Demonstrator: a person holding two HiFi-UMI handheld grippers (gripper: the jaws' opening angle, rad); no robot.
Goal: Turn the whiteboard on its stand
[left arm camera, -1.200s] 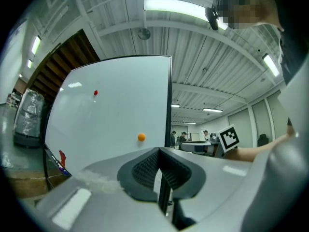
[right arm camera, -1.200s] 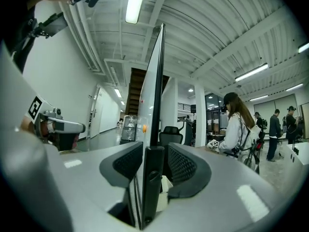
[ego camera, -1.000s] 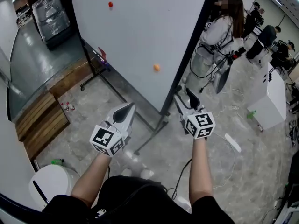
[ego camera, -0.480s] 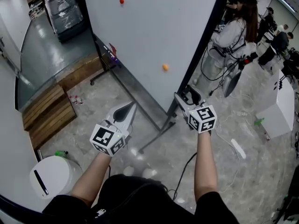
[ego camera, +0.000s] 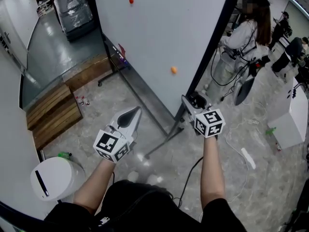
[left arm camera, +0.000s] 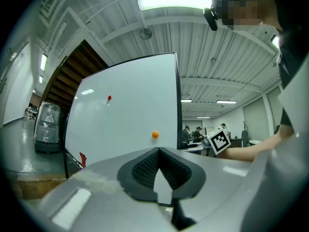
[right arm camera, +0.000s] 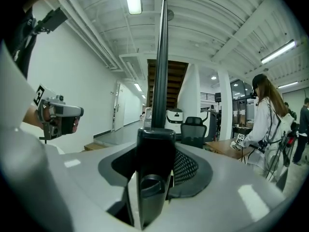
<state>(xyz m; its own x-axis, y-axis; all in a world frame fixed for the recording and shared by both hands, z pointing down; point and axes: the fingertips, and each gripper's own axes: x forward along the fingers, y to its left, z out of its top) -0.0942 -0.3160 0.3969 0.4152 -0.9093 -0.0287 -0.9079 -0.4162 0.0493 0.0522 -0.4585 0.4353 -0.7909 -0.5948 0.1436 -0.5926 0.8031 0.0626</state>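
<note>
The whiteboard (ego camera: 159,28) is standing upright on its stand, right ahead, with its face toward the wearer. A red magnet (ego camera: 131,0) is sitting high on the whiteboard and an orange magnet (ego camera: 174,70) lower, toward its right edge. The right hand-held gripper (ego camera: 192,102) is sitting low at the whiteboard's right edge, and its jaws have just been closing. In the right gripper view the black side frame (ego camera: 212,42) and a block-shaped fitting on it are filling the gap between the pads, so I'm reading it as gripping the frame. It is probably taking that outer edge because that spot is giving the most leverage for swinging the board. The left hand-held gripper (ego camera: 130,114) is hovering in front of the whiteboard's face, near its lower edge and apart from it. It is pointing at the board with its jaws closed tip to tip and nothing between them. It is likely waiting to push on the face or steady it while the right one pulls. A stand leg (ego camera: 161,141) is running out along the floor (ego camera: 159,175) from under the whiteboard's right edge toward the wearer, so it is a trip risk. Another person (ego camera: 241,37) is standing beyond the whiteboard's right edge, well apart, which is worth minding on a swing that way.
</note>
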